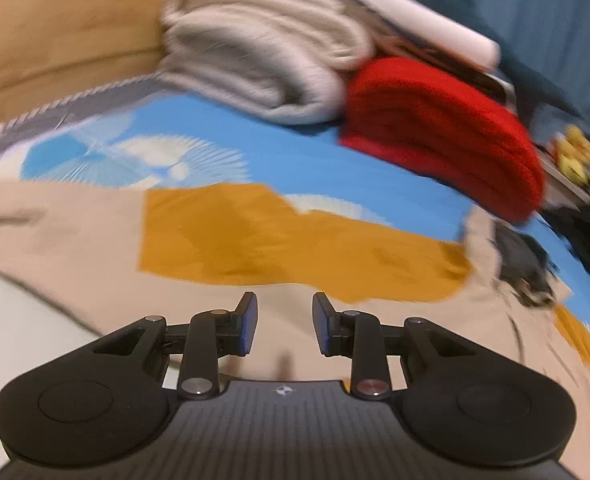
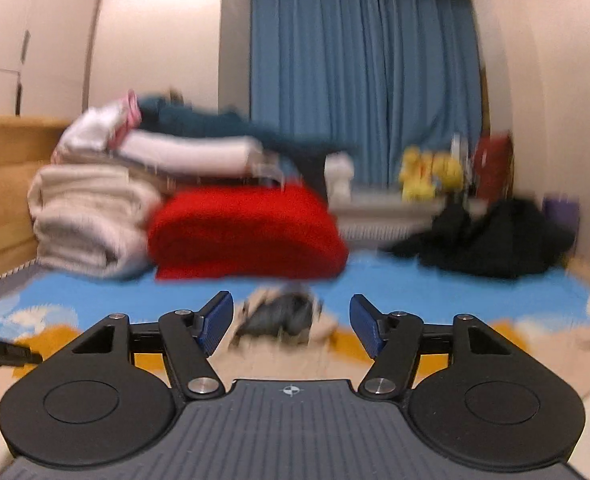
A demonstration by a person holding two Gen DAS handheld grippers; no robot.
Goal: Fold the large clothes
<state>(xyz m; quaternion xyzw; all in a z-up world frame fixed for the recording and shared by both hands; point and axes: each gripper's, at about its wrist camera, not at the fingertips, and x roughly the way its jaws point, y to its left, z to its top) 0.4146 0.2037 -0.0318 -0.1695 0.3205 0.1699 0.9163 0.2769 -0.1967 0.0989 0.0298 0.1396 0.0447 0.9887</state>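
A large beige garment [image 1: 75, 248] lies spread flat on a bedspread [image 1: 295, 152] patterned in blue, white and orange. It has a dark grey crumpled part [image 1: 523, 268] at its right end, which the right wrist view shows straight ahead [image 2: 279, 316]. My left gripper [image 1: 285, 300] hovers just over the beige cloth, near an orange patch [image 1: 295, 248], with its jaws apart and nothing between them. My right gripper [image 2: 291, 296] stands open and low over the garment, facing the grey part, and its pads touch nothing. Both views are blurred by motion.
Folded cream blankets [image 2: 87, 224] and a folded red one [image 2: 243, 232] are stacked at the bed's far side, with white and teal items on top. A black heap of clothes [image 2: 491, 244] lies at the right. Yellow plush toys [image 2: 427, 176] and a blue curtain [image 2: 363, 80] stand behind.
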